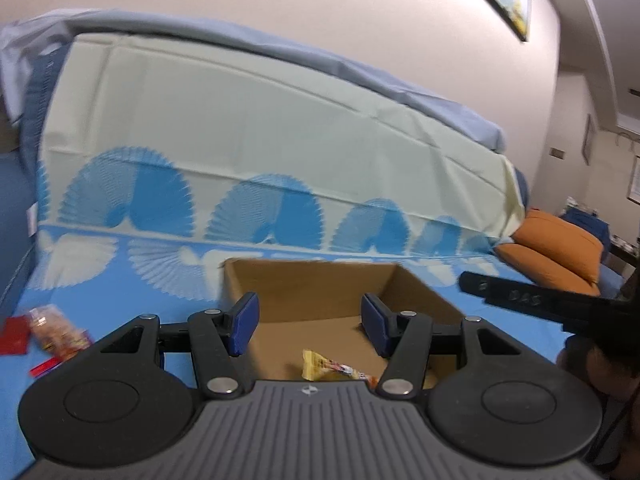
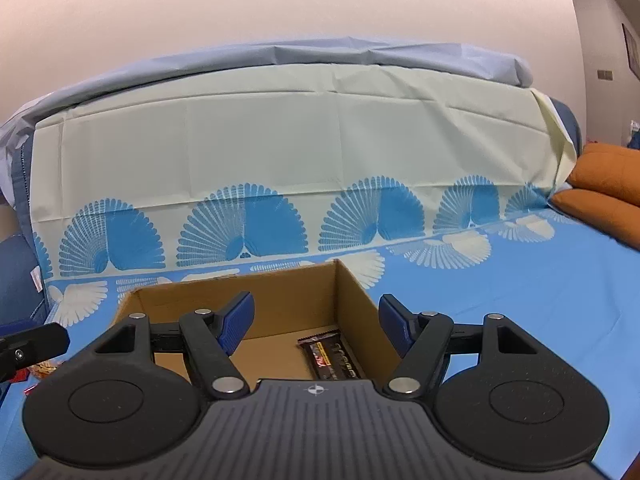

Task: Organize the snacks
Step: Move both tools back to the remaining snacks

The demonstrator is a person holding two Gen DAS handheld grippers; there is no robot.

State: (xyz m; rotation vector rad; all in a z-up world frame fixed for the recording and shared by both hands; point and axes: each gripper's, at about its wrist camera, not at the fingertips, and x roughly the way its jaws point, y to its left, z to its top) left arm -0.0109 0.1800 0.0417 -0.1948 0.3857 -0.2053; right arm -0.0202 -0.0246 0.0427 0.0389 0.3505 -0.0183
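An open cardboard box point(image 1: 312, 284) point(image 2: 280, 292) sits on the blue patterned cloth. In the left wrist view a yellow snack packet point(image 1: 320, 366) lies on the box floor, below my left gripper point(image 1: 310, 326), whose blue pads stand apart with nothing between them. In the right wrist view a dark brown snack bar point(image 2: 332, 358) lies inside the box near its right wall. My right gripper point(image 2: 316, 326) hovers over that corner, open and empty. A clear bag of snacks point(image 1: 56, 326) and red packets point(image 1: 16, 336) lie on the cloth left of the box.
A cream and blue cloth covers the sofa back point(image 2: 300, 140) behind the box. Orange cushions point(image 1: 556, 248) point(image 2: 600, 192) lie at the right. The right gripper's arm point(image 1: 520, 296) shows at the right of the left wrist view, the left gripper's arm point(image 2: 28, 346) at the left of the right wrist view.
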